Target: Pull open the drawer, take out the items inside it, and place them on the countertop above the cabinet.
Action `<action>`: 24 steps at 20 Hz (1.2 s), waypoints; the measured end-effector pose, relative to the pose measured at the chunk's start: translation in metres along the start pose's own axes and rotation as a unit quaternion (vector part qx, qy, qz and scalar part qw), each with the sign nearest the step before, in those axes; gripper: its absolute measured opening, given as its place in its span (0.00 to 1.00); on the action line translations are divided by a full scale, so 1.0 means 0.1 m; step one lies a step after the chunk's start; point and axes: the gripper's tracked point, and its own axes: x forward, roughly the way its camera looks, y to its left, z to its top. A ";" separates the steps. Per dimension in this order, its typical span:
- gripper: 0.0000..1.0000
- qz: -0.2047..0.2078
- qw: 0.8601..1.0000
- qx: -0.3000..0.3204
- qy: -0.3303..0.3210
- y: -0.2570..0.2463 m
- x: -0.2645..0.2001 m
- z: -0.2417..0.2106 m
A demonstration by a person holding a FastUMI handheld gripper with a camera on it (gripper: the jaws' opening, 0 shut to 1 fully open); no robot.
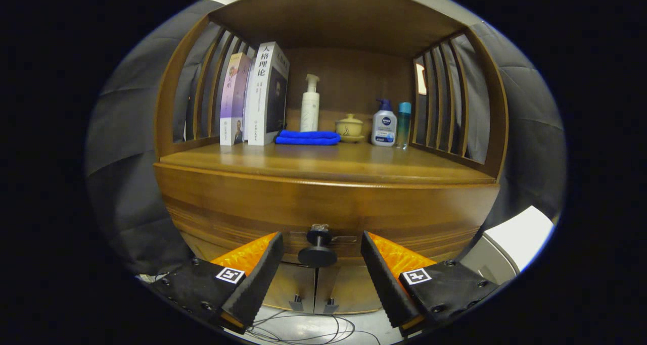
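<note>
A wooden cabinet faces me, its drawer front closed under the countertop. A dark round knob sticks out from the drawer's lower middle. My gripper is open, with one finger on each side of the knob and a gap between each finger and it. The fingertips sit level with the knob, close to the drawer face. The drawer's inside is hidden.
On the countertop stand two books, a white pump bottle, a folded blue cloth, a small lidded pot, a pump lotion bottle and a slim teal bottle. Two lower doors lie below; cables trail on the floor.
</note>
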 end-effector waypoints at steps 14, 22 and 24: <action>0.37 0.019 1.000 0.012 0.020 0.05 0.14 -0.08; 0.37 0.006 1.000 0.017 0.018 0.05 -0.18 -0.17; 0.37 0.004 1.000 0.016 0.018 0.05 -0.30 -0.21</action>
